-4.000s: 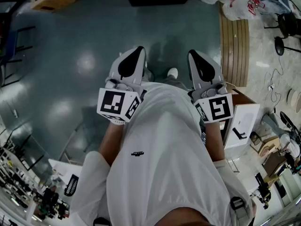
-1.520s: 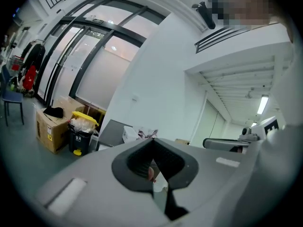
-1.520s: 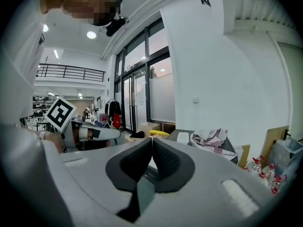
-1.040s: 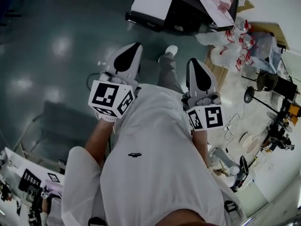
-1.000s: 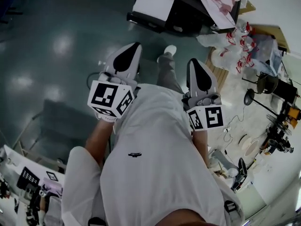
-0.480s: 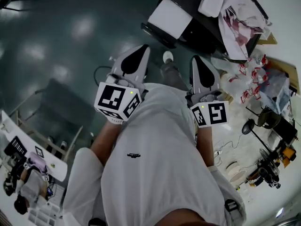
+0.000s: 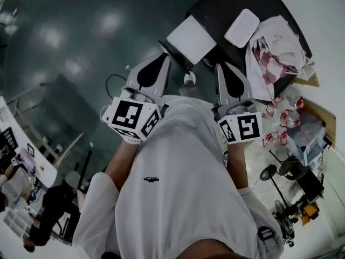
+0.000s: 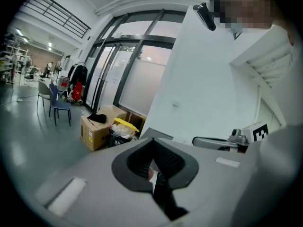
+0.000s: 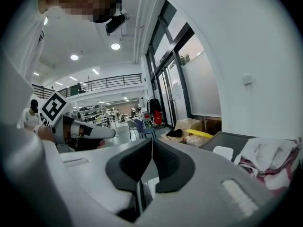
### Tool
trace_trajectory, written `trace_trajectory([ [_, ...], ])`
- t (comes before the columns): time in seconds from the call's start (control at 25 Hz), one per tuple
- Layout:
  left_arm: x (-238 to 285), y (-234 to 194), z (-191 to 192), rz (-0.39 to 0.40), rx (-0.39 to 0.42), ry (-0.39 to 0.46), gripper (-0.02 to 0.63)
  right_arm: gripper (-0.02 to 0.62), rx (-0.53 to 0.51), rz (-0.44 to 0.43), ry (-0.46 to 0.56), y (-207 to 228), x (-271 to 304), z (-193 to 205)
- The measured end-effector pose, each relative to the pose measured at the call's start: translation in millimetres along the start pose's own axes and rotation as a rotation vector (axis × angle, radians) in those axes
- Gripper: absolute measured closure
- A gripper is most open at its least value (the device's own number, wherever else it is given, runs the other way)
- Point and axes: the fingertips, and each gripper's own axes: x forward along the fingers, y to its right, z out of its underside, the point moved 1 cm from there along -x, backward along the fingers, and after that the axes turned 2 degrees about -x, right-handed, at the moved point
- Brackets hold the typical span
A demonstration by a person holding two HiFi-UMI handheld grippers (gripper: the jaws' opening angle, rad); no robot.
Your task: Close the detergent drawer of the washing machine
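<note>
Both tools are tucked in at the chest: left gripper (image 7: 159, 59) at 11 o'clock, right gripper (image 7: 221, 68) at 1 o'clock, each with jaws pressed together on nothing. No washing machine or detergent drawer shows in any view. I'd call this the approach. Next move: find the machine and face the drawer.

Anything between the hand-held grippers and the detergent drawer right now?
No washing machine or drawer shows in any view, so that cannot be judged. Ahead of the left hand-held gripper and right hand-held gripper, both shut and empty, stands a black table.
</note>
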Motion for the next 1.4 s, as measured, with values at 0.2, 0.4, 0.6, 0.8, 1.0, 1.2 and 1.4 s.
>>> trace_trajectory([
  [0.2,-2,-4,7,-0.132,-0.010,0.017,0.595,0.597,-0.028,-0.158,-0.022,9,26,1],
  [0.4,-16,-13,21,-0.269,-0.048,0.037,0.595,0.604,-0.039,-0.307,-0.042,6,46,7],
  [0.6,-26,-24,39,-0.366,-0.068,0.038,0.595,0.603,-0.066,-0.422,-0.064,-4,61,12],
  [0.8,-29,-35,60,-0.428,-0.111,0.017,0.595,0.595,-0.081,-0.502,-0.081,-11,70,16],
  [1.0,-25,-42,83,-0.424,-0.104,-0.013,0.595,0.595,-0.091,-0.528,-0.107,-17,74,28],
  [1.2,-17,-53,106,-0.396,-0.098,-0.054,0.595,0.595,-0.089,-0.522,-0.131,-18,79,42],
  [1.4,-2,-65,128,-0.351,-0.046,-0.087,0.595,0.595,-0.104,-0.499,-0.168,-16,81,61],
])
